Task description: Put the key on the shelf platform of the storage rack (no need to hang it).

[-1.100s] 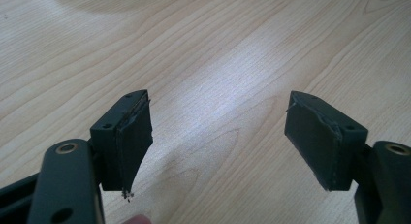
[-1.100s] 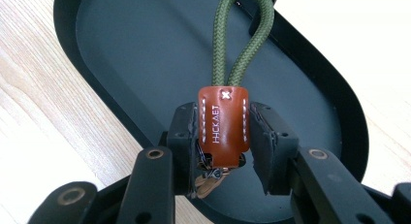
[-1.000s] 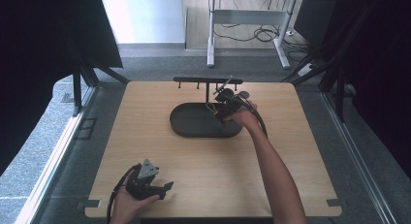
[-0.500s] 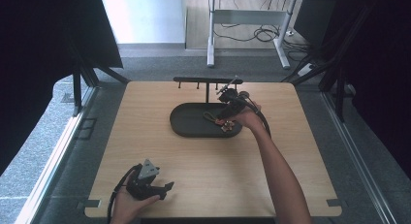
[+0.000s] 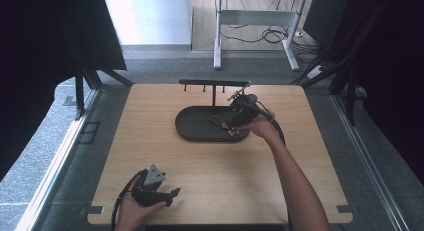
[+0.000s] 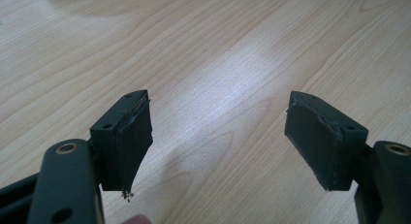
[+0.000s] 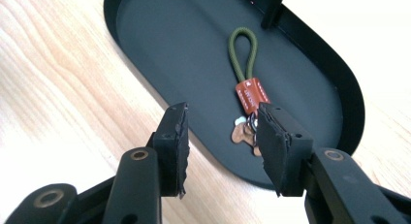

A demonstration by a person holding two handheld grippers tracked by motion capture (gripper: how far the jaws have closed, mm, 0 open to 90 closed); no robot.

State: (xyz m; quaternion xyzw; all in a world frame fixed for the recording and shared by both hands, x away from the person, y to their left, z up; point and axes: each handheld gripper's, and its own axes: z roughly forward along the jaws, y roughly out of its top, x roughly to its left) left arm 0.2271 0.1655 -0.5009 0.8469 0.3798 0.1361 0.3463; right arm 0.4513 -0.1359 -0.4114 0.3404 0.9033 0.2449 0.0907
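Note:
A keychain [image 7: 248, 90] with a green cord loop, a red tag and small keys lies flat in the black oval tray [image 7: 160, 49], near its right end. My right gripper [image 7: 223, 122] hovers just over the tray's near rim. Its jaws have just been opening, and they stand apart with nothing pressed between them; the keys lie beyond the right jaw. In the high view the right gripper [image 5: 232, 125] is at the tray's [image 5: 182, 128] right end, beside the keychain [image 5: 221, 123]. My left gripper [image 5: 172, 196] rests open at the table's front left, above bare wood [image 6: 218, 112].
A black T-shaped hanger bar [image 5: 215, 83] rises on a post [image 7: 271, 10] from the tray's far side. The wooden table [image 5: 310, 156] has dark curtains on both sides. A desk frame and cables stand on the floor beyond it.
The right gripper has drawn back a little to the right and upward from the tray, and its jaws have spread. The keychain now lies in the tray. The left gripper has not moved.

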